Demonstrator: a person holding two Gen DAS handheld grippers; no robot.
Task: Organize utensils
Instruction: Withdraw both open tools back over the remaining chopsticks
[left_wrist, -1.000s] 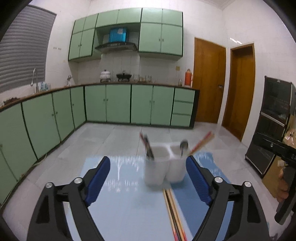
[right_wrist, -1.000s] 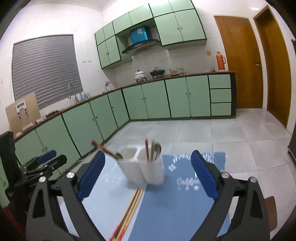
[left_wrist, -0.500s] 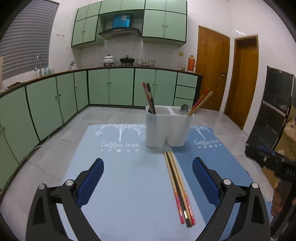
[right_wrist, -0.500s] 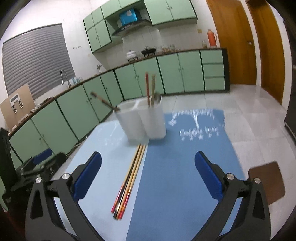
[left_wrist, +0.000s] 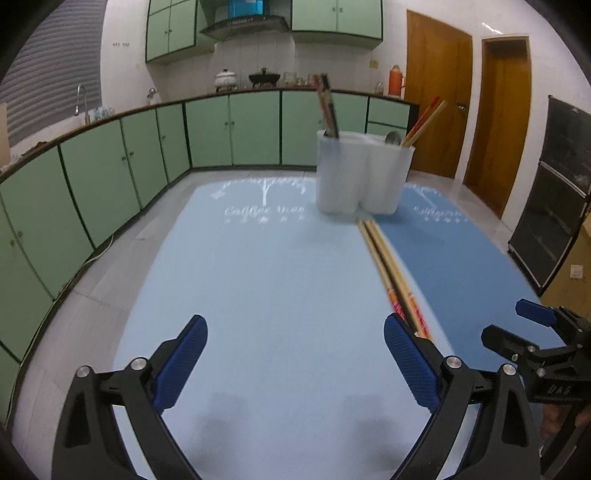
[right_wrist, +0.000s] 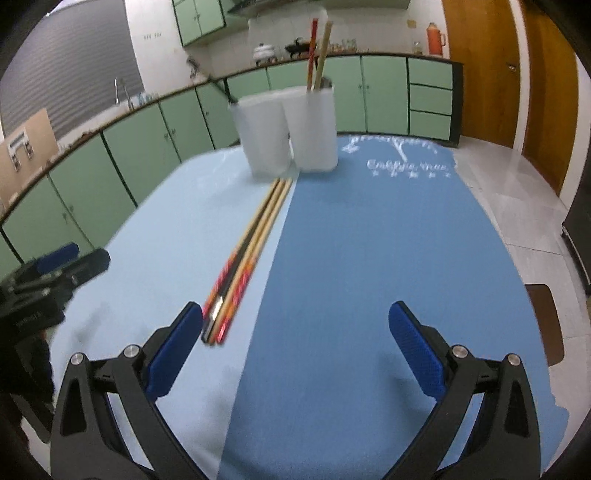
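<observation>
A white two-compartment utensil holder (left_wrist: 364, 173) stands at the far end of the table, with chopsticks sticking out of both compartments; it also shows in the right wrist view (right_wrist: 290, 129). A bundle of several chopsticks (left_wrist: 393, 273) lies on the mats in front of it, along the seam between them, also seen in the right wrist view (right_wrist: 245, 254). My left gripper (left_wrist: 293, 354) is open and empty, left of the bundle's near end. My right gripper (right_wrist: 295, 343) is open and empty, just right of the bundle's near end.
A light blue mat (left_wrist: 258, 295) and a darker blue mat (right_wrist: 369, 258) cover the table. Green kitchen cabinets (left_wrist: 110, 166) run along the far wall and left side. Wooden doors (left_wrist: 439, 96) stand at the right, a black cabinet (left_wrist: 554, 192) beside the table.
Both grippers have pulled back from the holder and tilted down toward the table. The chopstick bundle now lies close to both grippers' fingers. Both stay open.
</observation>
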